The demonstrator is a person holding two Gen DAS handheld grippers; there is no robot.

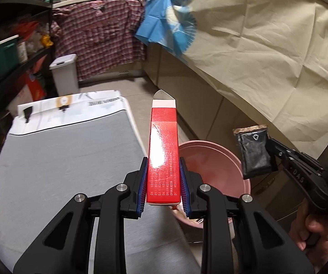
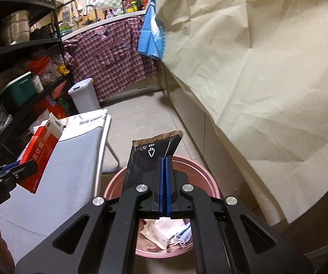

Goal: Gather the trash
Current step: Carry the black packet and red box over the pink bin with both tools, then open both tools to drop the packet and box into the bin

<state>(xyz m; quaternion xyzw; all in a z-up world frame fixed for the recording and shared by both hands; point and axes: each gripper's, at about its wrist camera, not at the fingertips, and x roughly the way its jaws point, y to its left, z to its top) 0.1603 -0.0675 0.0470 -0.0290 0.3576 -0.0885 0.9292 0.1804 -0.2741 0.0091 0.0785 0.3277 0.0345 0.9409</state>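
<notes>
My left gripper (image 1: 163, 166) is shut on a long red carton (image 1: 163, 150) and holds it in the air at the edge of the grey table, next to the pink bin (image 1: 223, 159). The carton (image 2: 41, 150) and the left gripper (image 2: 15, 171) also show at the left of the right wrist view. My right gripper (image 2: 164, 159) is shut on a black wrapper (image 2: 148, 159) with a gold top edge, held over the pink bin (image 2: 205, 173). The wrapper (image 1: 254, 151) and the right gripper (image 1: 271, 153) show at the right of the left wrist view. White tissue and a blue mask (image 2: 164, 230) lie inside the bin.
A grey-topped folding table (image 1: 68, 155) stands to the left of the bin, with a white mailer bag (image 1: 72, 105) at its far end. A white lidded bin (image 2: 85, 96) stands farther back. Black shelves (image 2: 15, 68) line the left. A cream cloth (image 2: 266, 68) drapes the counter on the right.
</notes>
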